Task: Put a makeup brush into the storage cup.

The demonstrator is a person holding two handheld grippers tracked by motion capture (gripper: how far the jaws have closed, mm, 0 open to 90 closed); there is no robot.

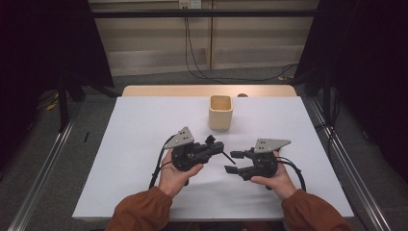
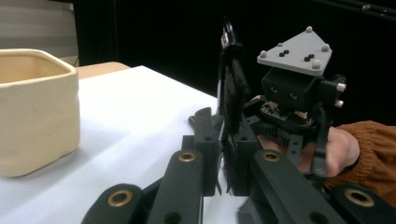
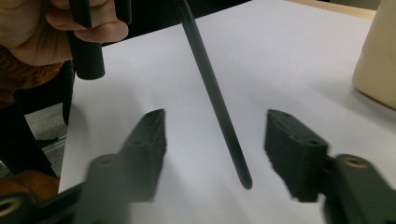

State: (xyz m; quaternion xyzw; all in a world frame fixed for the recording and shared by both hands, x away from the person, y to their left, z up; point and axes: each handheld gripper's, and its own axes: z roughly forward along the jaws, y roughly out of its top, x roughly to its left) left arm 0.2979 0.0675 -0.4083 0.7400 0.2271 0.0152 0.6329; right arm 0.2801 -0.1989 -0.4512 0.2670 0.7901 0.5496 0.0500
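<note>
Squarely between the right claw (image 3: pixel 212 154)'s parted jaws — black pen (image 3: pixel 215 100), untouched.

Cream cup (image 1: pixel 221 112), black pen (image 3: pixel 215 95), white table (image 1: pixel 144 139), black grippers with grey plates, rust-orange sleeves (image 1: pixel 144 211).

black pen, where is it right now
In the high view the black pen sits mid-table between the two hands, clamped in the left gripper and sticking out toward the right gripper, whose open jaws flank its tip, just in front of the cream cup.
</note>
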